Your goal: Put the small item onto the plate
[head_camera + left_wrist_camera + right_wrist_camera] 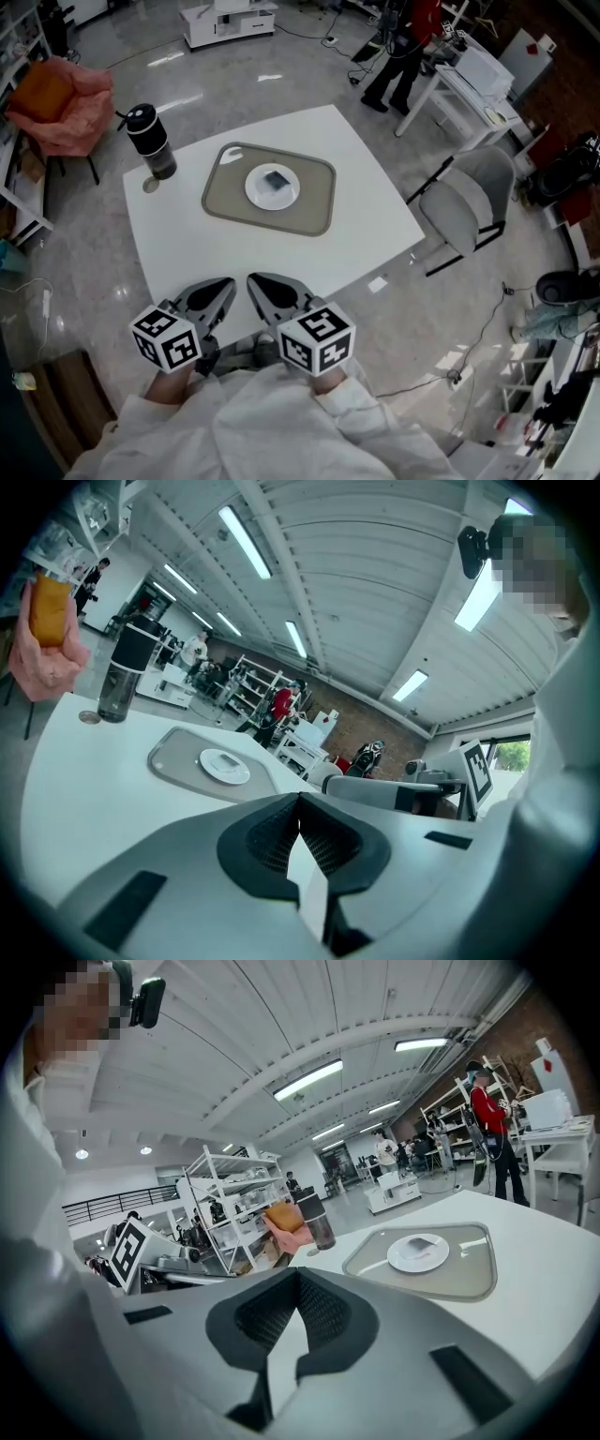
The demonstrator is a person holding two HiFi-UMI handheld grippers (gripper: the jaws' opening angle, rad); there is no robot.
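A small dark square item (276,181) lies on a white plate (256,192) in the middle of a grey mat (314,202) on the white table (206,253). The plate (225,766) shows in the left gripper view, and the plate (418,1252) with the item (424,1242) in the right gripper view. Both grippers hover at the table's near edge, close to the person's body and well short of the mat. My left gripper (226,284) is shut with nothing in it. My right gripper (257,280) beside it is also shut and holds nothing.
A black bottle (151,141) stands at the table's far left corner, with a small round disc (151,185) beside it. A grey chair (469,202) stands right of the table. An orange-draped chair (58,103) stands at the far left.
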